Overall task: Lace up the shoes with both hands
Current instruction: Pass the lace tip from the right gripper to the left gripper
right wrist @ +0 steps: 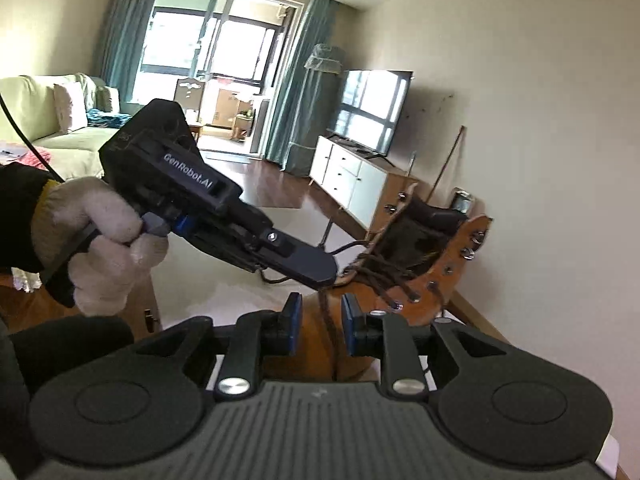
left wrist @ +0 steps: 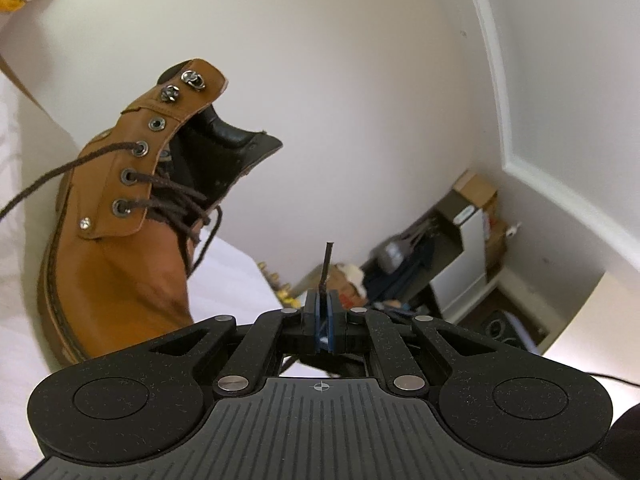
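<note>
Boot (left wrist: 120, 248): tan, on white tabletop, laced through lower eyelets. Left gripper (left wrist: 322, 308): clamped on lace tip (left wrist: 326, 264). Right gripper (right wrist: 318, 320): jaws apart, straddling a lace strand. Step: mid-lacing; next, thread tip through empty eyelet (left wrist: 157, 123).

Both grippers are matte black with blue pads. The left gripper (left wrist: 321, 312) has 2 round discs on a ribbed grey deck, silver pivot pins and a small crosshair mark. The right gripper (right wrist: 317, 320) is built the same way. Seen from the right wrist, the left unit's housing reads "GenRobot.AI" in white, with a blue part below and a black cable. The left hand (right wrist: 96, 240) wears a white knit glove with a yellow cuff and a black sleeve.
</note>
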A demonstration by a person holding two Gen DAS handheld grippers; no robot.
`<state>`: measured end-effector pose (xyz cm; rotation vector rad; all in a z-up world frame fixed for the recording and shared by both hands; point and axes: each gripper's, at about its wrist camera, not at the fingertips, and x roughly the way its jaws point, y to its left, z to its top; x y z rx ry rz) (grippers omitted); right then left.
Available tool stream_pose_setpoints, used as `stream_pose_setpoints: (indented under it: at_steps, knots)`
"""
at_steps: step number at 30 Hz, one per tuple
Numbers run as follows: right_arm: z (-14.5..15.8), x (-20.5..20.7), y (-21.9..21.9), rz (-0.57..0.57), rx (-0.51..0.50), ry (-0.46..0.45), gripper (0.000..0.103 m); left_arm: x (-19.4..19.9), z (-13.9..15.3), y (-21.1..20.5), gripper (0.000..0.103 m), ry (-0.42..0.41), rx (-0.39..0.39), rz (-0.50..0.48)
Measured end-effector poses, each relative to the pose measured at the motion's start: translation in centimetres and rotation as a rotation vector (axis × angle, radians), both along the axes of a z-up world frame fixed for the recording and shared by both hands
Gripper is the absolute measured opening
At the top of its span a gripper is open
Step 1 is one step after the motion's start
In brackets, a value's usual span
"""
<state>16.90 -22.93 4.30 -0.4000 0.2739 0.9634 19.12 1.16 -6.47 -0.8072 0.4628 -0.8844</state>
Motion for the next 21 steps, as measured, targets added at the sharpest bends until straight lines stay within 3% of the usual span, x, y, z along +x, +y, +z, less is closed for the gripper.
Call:
stream_pose_setpoints:
  at_steps: [1,11,21]
  knots:
    - [0.0,0.0,0.1,0.002,0.001,0.004,0.004,0.0,0.1,0.1,0.003,0.001,0.002,0.0]
    - [0.0,-1.8,0.0,-0.011,-0.113,-0.044,0.004,-0.2,-0.1,0.8,0.007,0.01,0.006,0.001]
    - [-0.8,-2.3,-0.5,-0.006,-0.149,-0.045,0.004,-0.3,-0.4,1.0,0.003,0.017,-0.012,-0.006]
